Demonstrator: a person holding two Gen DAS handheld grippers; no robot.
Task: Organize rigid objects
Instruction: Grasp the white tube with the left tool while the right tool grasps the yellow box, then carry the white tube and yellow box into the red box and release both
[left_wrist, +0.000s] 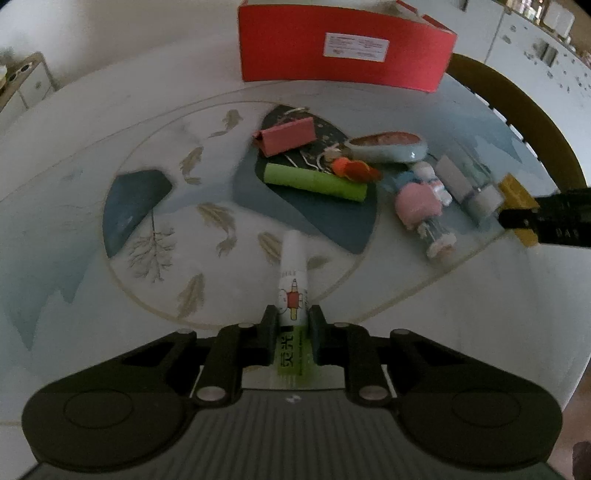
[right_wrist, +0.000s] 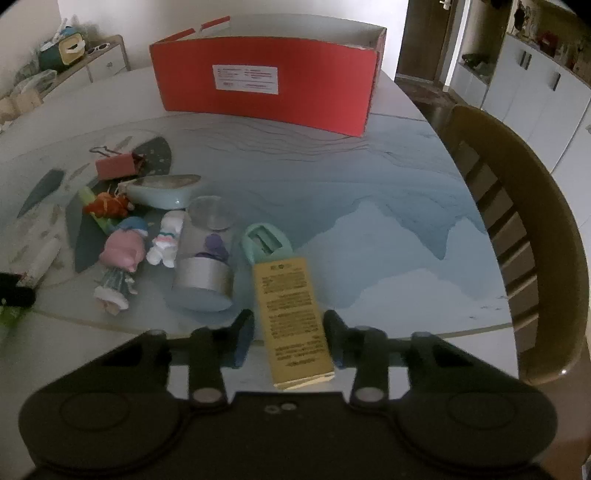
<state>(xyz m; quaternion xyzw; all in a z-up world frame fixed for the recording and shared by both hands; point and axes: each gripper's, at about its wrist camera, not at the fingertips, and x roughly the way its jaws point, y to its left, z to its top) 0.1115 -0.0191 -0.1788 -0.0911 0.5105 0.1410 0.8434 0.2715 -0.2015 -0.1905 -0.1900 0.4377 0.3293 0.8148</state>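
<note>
Gripping a white and green highlighter pen (left_wrist: 292, 291), the left claw (left_wrist: 291, 325) has its two black fingers pressed against the pen's sides, the white cap pointing away over the desk (left_wrist: 74, 229). The right claw (right_wrist: 288, 332) stands part open around a gold box (right_wrist: 291, 317) that lies flat on the desk; the right finger looks to touch the box's edge while the left finger stands a little apart from it, so I cannot tell whether it truly has hold of it.

Just beyond the gold box sits a pale green sharpener-like piece (right_wrist: 266, 242), and to its left a clear dome on a grey round base (right_wrist: 203, 280) lies tipped on its side with a purple figure inside. Further left are a small white figure (right_wrist: 168, 240) and a pink-haired doll (right_wrist: 120, 258) lying down, touching one another. Beyond them are an orange toy (right_wrist: 107, 206), a light blue oval dish (right_wrist: 162, 192) and a pink binder clip (right_wrist: 116, 164). From the left wrist view a green tube (left_wrist: 314, 182) lies across the dark patch of the desk, near the orange toy.

At the far side of the desk stands a red cardboard box (right_wrist: 266, 85), open at the top, with a white label on its near wall. A wooden chair (right_wrist: 517, 221) stands at the desk's right edge, and white cabinets (right_wrist: 535, 85) line the far right wall.
</note>
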